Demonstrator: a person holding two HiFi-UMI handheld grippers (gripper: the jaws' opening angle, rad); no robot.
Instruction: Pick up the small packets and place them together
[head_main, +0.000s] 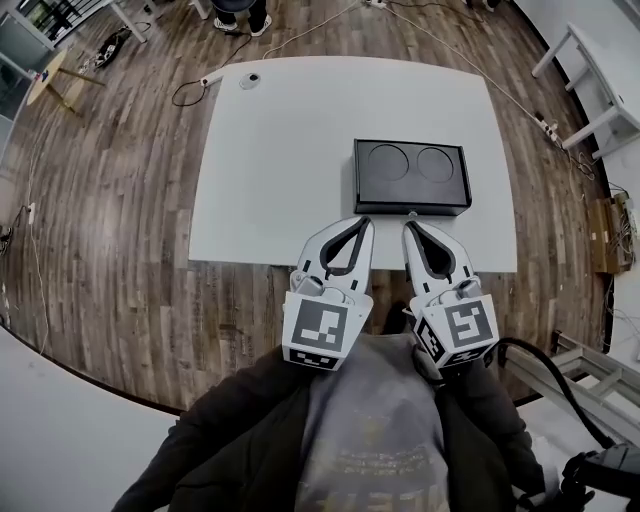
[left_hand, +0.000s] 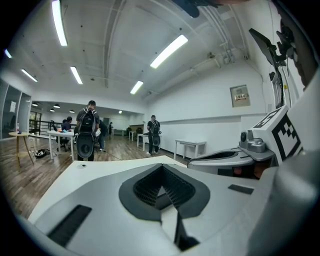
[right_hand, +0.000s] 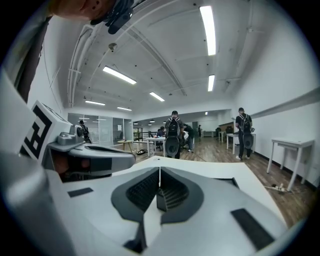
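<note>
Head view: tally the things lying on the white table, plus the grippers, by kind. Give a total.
Black rectangular tray with two round recesses: 1
Small round grey disc: 1
White two-jaw grippers, both shut and empty: 2 (left gripper, right gripper)
Total: 4

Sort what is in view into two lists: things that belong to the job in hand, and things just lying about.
Job: left tool, right tool (both shut, empty); white table; probably the black tray. No packets show.
Lying about: small round object on the table's far corner; cable on the floor.
</note>
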